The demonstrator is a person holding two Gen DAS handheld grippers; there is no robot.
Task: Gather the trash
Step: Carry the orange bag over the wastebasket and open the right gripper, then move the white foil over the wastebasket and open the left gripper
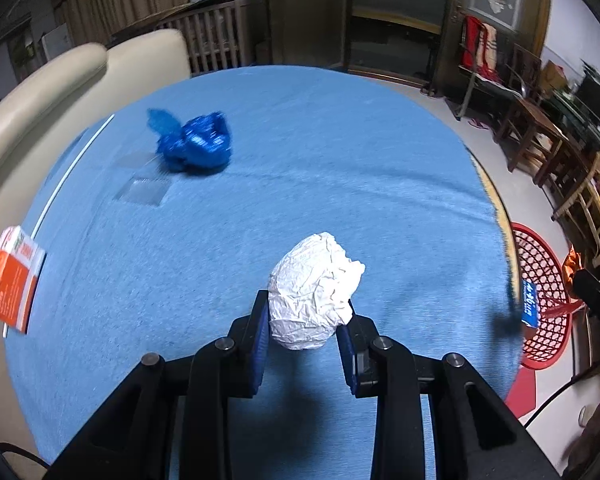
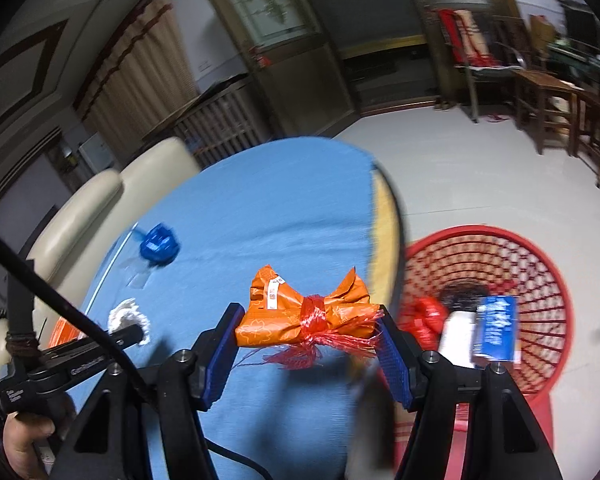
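Trash worries me: my right tongs (image 2: 308, 330) pinch the orange packet (image 2: 300, 314) by its ends and my left tongs (image 1: 306, 326) squeeze the paper ball (image 1: 314, 290), so either may slip before reaching the red basket (image 2: 540, 280).

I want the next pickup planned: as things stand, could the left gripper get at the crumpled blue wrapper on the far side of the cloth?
Probably not yet. The path across the blue cloth to the blue wrapper looks free, but the left gripper is shut on the white paper ball, which must go first.
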